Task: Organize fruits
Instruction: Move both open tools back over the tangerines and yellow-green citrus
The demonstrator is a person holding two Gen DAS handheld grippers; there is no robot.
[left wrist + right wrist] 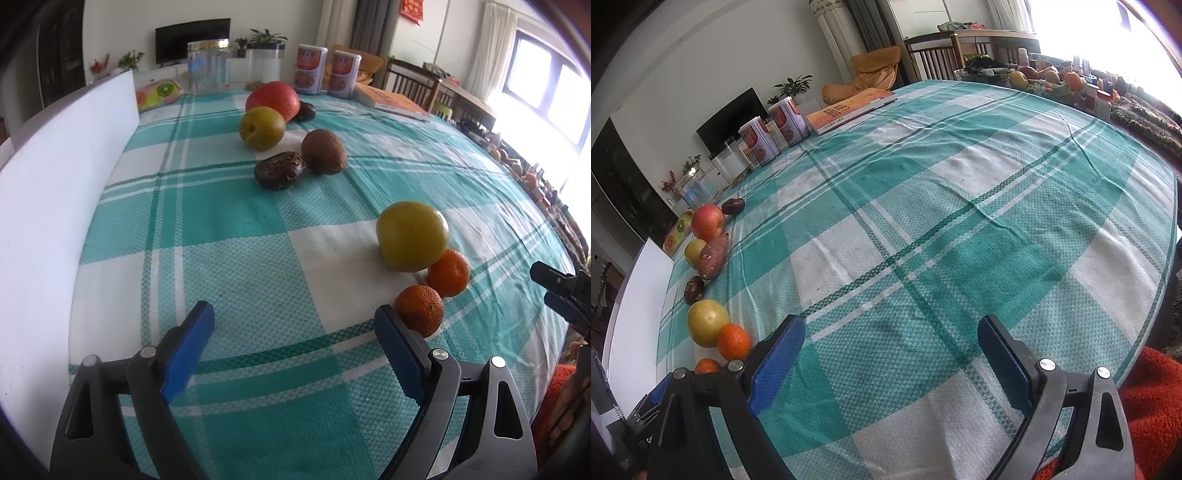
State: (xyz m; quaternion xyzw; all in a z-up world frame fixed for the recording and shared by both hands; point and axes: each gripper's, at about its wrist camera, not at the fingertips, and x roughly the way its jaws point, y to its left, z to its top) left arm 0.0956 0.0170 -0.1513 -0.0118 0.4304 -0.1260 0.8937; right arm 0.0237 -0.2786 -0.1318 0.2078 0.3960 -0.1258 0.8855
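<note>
Both blue-padded jaws of the left gripper [293, 321] stand wide apart over the teal-and-white checked tablecloth [240, 236], nothing between them. Just beside its right pad sits a pebbly orange tangerine [419, 309], a second tangerine [448, 272] touching a smooth yellow-green fruit [412, 235] behind it. Farther off lie a wrinkled dark fruit [279, 170], a brown oval one [324, 151], a yellow-green plum [261, 127] and a red apple [273, 99].

From the right wrist, the right gripper [890, 334] is likewise spread wide and empty above bare cloth. Fruits line the table's left edge: apple [707, 222], reddish-brown oval fruit [713, 256], yellow fruit [706, 320], tangerine [734, 341].
</note>
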